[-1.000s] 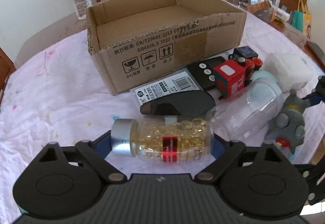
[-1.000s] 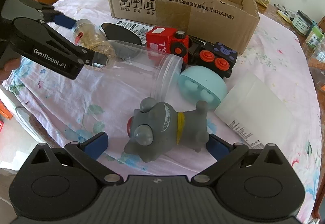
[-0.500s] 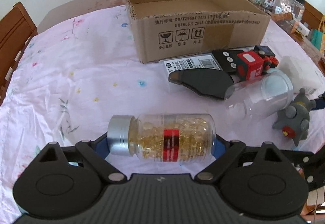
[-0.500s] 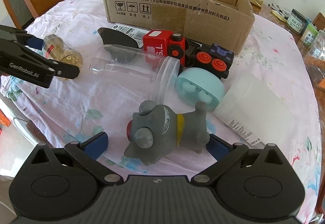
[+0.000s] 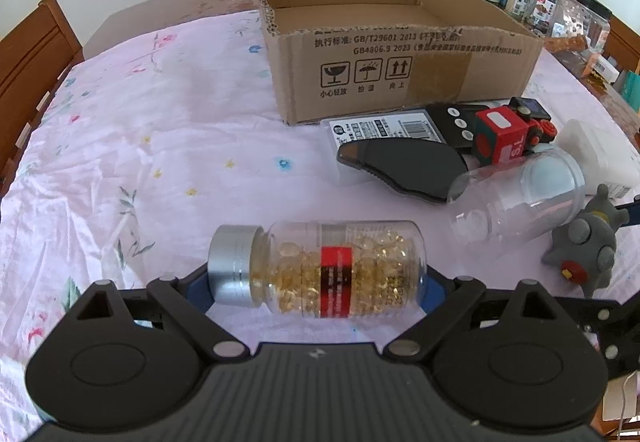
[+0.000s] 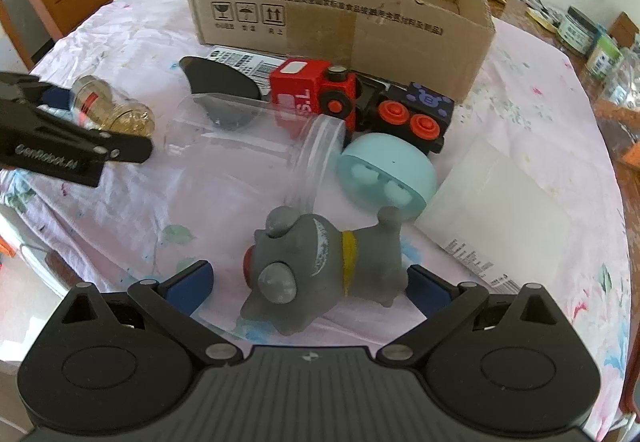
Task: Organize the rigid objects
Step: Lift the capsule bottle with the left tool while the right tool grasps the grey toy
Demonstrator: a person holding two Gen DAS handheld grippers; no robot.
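Between opening left gripper (image 5: 316, 282) fingers: capsule bottle (image 5: 320, 268).

Clear glossy plastic capsule bottle (image 5: 340, 270), brushed metal cap (image 5: 234, 264); matt corrugated cardboard box (image 5: 400, 53); cloth tablecloth (image 5: 140, 145).

cardboard box (image 5: 400, 81): GB/T29601 2013, GB4806.9 2023 | left gripper (image 6: 60, 157): GenRobot.AI

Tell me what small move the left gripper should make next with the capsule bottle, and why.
Probably close back on the capsule bottle: the left gripper has its jaws opening with the bottle lying crosswise between the pads, still far from the cardboard box, which looks empty.
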